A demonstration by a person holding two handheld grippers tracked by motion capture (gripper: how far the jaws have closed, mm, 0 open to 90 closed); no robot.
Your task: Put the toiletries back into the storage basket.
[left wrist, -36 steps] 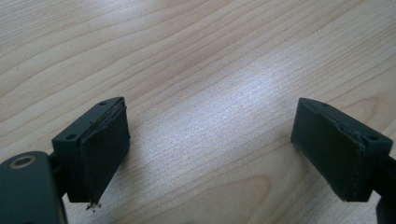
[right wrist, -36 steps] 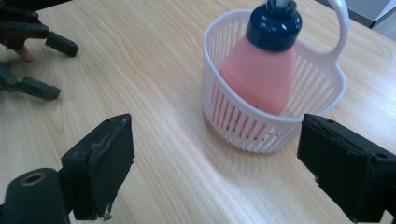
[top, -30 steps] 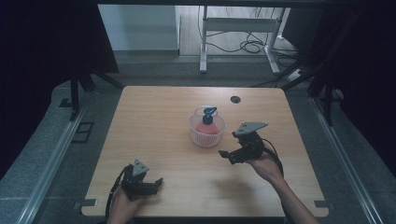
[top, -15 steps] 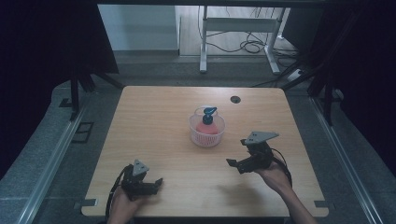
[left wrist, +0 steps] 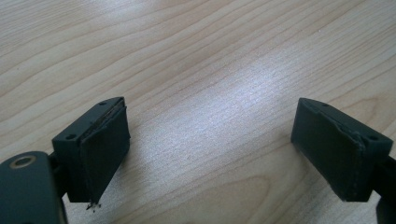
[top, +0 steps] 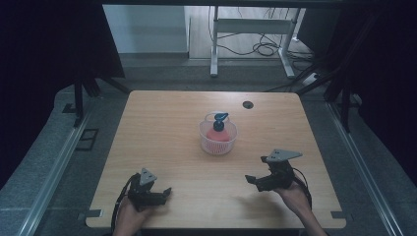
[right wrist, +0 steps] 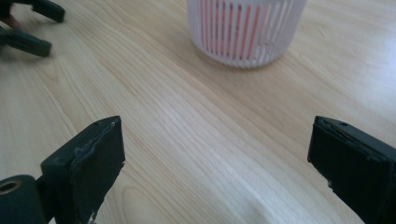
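Observation:
A white slatted basket [top: 218, 139] stands at the middle of the wooden table [top: 162, 128], and inside it sits a red bottle with a dark blue pump top [top: 219, 120]. In the right gripper view the basket [right wrist: 245, 29] is ahead of the jaws, red showing through its slats. My right gripper [top: 253, 180] hovers near the table's front right, open and empty, its jaws wide apart [right wrist: 215, 163]. My left gripper [top: 164, 192] rests at the front left, open with bare wood between its jaws [left wrist: 210, 149].
A dark round grommet [top: 247, 104] sits in the table near the far edge. Beyond the table stand a white metal frame [top: 251, 29] and floor cables [top: 260, 49]. The left gripper [right wrist: 25, 25] appears at the top left of the right gripper view.
My right gripper has drawn back from beside the basket toward the table's front right edge. The left gripper has stayed where it was.

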